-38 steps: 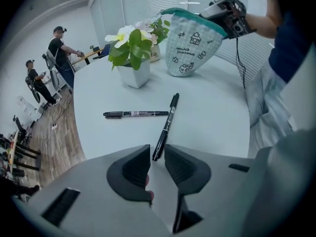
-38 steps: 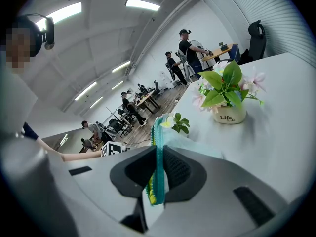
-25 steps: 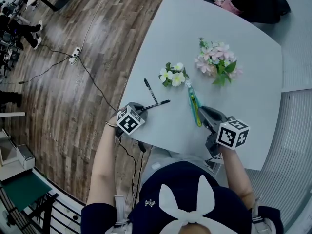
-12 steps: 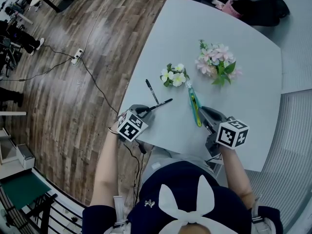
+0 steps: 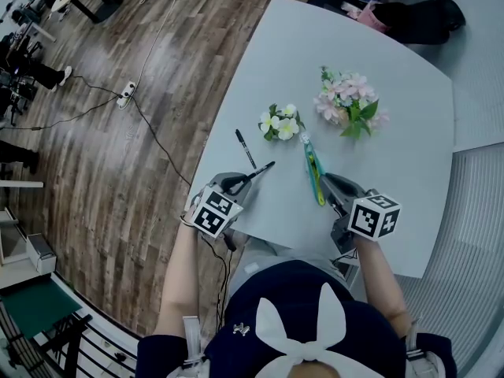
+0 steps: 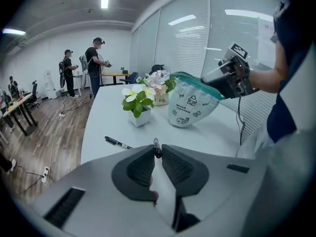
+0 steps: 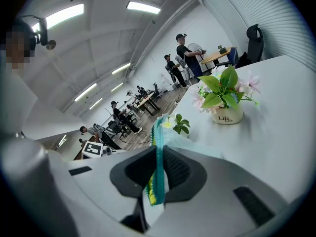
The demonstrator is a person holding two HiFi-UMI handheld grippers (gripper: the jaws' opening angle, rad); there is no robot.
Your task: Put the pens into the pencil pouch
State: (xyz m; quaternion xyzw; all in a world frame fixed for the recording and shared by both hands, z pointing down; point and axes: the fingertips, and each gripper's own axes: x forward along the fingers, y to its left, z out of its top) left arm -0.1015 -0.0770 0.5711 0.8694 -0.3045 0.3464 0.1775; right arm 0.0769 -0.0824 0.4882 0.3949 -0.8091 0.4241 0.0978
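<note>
Grey tabletop (image 5: 394, 93) holds a white-flower pot (image 5: 280, 123). Left gripper (image 5: 240, 183), jaws just closing, pinches one black pen (image 5: 260, 169) by its end, long axis aimed at that pot. Second pen (image 5: 245, 148) lies left of the pot. Right gripper (image 5: 331, 184) clamps the pouch (image 5: 314, 172) by its zip, beside the pot.

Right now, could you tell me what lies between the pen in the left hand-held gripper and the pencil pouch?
Nothing: only bare table separates pen and pencil pouch, per the head view.
</note>
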